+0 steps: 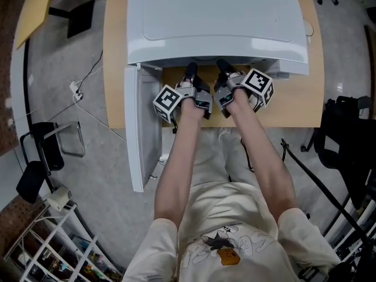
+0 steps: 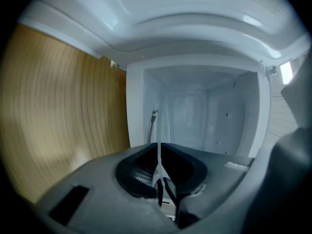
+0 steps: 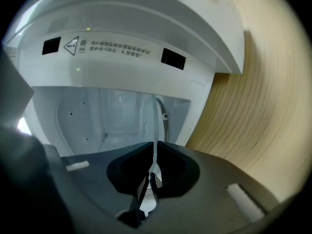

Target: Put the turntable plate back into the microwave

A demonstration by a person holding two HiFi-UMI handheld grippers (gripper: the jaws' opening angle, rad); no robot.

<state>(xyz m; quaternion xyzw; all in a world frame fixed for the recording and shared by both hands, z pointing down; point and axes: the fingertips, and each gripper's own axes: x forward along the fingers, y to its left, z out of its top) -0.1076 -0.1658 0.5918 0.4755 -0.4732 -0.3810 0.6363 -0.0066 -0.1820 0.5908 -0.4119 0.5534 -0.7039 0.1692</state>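
Observation:
The white microwave [image 1: 211,16] stands on a wooden table [image 1: 299,104] with its door [image 1: 143,140] swung open to the left. Both grippers reach into its mouth side by side, the left gripper [image 1: 191,70] beside the right gripper [image 1: 222,67]. The clear glass turntable plate [image 2: 165,123] shows edge-on in the left gripper view, with the left gripper [image 2: 159,147] shut on its rim. In the right gripper view the same plate [image 3: 148,118] rises from the right gripper [image 3: 155,147], which is also shut on its rim. Beyond the plate lies the pale cavity [image 2: 204,116]. In the head view the microwave's top hides the plate.
The open door sticks out past the table's front edge, at my left. A black chair [image 1: 38,157] and a cable [image 1: 79,93] are on the floor at the left. More dark chairs and stands [image 1: 346,151] crowd the right. A wire rack [image 1: 53,245] sits at the lower left.

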